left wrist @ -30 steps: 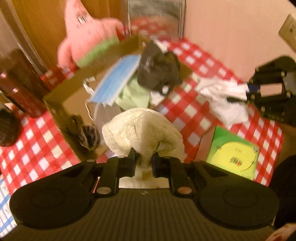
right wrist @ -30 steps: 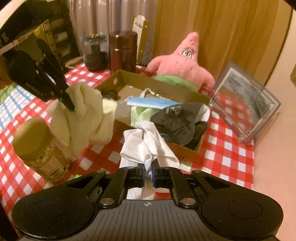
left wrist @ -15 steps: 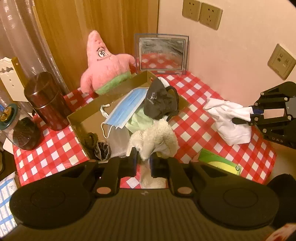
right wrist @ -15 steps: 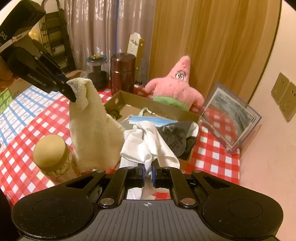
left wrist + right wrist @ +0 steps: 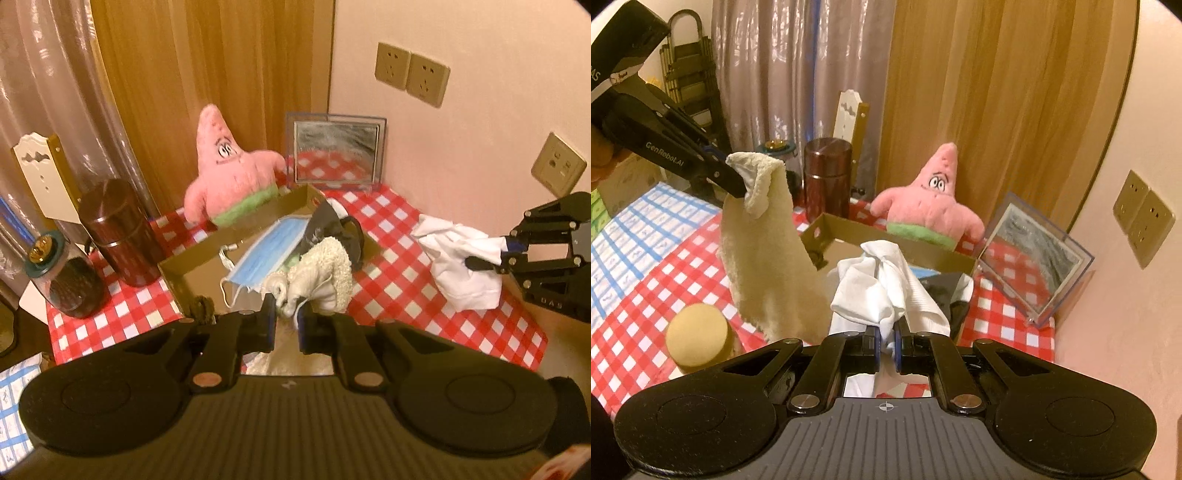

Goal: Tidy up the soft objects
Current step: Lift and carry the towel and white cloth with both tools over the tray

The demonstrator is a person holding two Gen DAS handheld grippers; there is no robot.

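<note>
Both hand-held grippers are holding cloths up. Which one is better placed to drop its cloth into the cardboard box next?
Probably the left hand-held gripper: its cream towel hangs right at the cardboard box. The right hand-held gripper holds the white cloth farther off to the side.

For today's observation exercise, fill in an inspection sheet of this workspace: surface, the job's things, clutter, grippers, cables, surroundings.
Surface: table under a red-and-white checked cloth.
Job's things: cream towel hanging from the left gripper; white cloth in the right gripper; cardboard box holding a blue face mask and a dark cap.
Clutter: pink star plush, brown canister, glass jar, tan-lidded jar, picture frame.
Grippers: both shut on fabric.
Cables: nothing seen.
Surroundings: curtains, wall sockets.
</note>
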